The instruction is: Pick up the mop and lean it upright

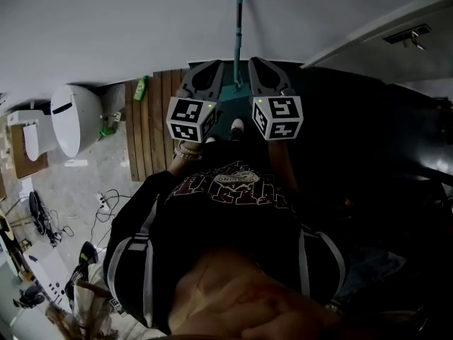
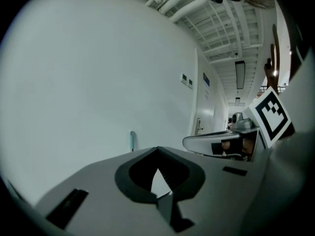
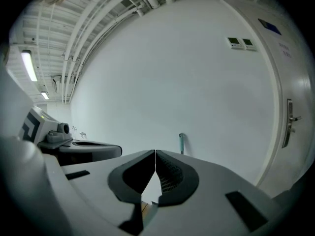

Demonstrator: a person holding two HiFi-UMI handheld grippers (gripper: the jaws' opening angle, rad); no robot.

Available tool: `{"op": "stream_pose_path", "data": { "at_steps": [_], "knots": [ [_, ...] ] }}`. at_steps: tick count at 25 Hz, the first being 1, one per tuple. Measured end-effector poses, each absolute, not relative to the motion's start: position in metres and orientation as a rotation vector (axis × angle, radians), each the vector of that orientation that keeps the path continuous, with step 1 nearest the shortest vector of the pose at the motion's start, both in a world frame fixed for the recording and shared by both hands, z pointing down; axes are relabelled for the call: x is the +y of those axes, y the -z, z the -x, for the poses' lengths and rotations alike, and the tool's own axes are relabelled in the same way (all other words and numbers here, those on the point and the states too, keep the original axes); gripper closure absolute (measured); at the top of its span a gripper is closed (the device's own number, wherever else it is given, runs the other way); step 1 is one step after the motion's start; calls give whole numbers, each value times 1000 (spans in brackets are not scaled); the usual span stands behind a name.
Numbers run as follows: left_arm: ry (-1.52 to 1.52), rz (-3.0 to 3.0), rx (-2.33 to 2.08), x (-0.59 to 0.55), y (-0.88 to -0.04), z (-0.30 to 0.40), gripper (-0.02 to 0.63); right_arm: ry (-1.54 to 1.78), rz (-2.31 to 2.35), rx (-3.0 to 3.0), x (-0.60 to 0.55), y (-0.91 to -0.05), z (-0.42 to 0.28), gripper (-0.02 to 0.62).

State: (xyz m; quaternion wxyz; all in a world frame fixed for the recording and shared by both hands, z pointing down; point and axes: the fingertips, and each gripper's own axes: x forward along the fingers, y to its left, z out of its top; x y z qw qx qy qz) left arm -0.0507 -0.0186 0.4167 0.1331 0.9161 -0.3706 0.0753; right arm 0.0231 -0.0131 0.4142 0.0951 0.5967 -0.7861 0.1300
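Note:
The mop's teal handle [image 1: 239, 34] stands upright against the white wall, and its teal head [image 1: 231, 106] rests low between my two grippers. My left gripper [image 1: 211, 64] is just left of the handle, shut and empty. To the handle's right, my right gripper [image 1: 257, 62] is shut with nothing in it. In the left gripper view the left gripper [image 2: 157, 148] has its jaws together, and the handle's top [image 2: 132, 140] shows behind them. In the right gripper view the right gripper [image 3: 155, 152] is likewise closed, with the handle's tip [image 3: 181, 143] a little to its right.
A wooden slatted panel [image 1: 151, 122] lies left of the mop with a green bottle [image 1: 141, 88] at its far end. Further left are a white rounded fixture [image 1: 71, 117] and floor cables [image 1: 106, 204]. A dark bulky surface [image 1: 382, 133] fills the right. A door with a handle [image 3: 291, 119] is right of the mop.

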Motion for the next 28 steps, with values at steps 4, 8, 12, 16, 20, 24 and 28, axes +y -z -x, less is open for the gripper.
{"op": "stream_pose_path", "data": {
  "at_steps": [4, 8, 12, 16, 20, 24, 28],
  "knots": [
    [-212, -2623, -1137, -34, -417, 42, 566, -385, -1711, -2360, -33, -417, -34, 577],
    [-208, -2599, -1203, -49, -419, 30, 566, -387, -1663, -2389, -52, -422, -49, 577],
    [-196, -2561, -1270, -60, -424, 26, 566, -378, -1619, -2419, -65, -425, -59, 577],
    [-202, -2538, -1315, -68, -426, 28, 566, -381, -1586, -2431, -74, -431, -62, 577],
    [-227, -2536, -1312, -77, -428, 27, 566, -394, -1581, -2430, -83, -434, -63, 577],
    [-240, -2549, -1268, -89, -431, 21, 566, -393, -1609, -2415, -94, -434, -65, 577],
    [-246, -2579, -1212, -107, -431, 16, 566, -397, -1653, -2378, -109, -435, -68, 577]
  ]
}}
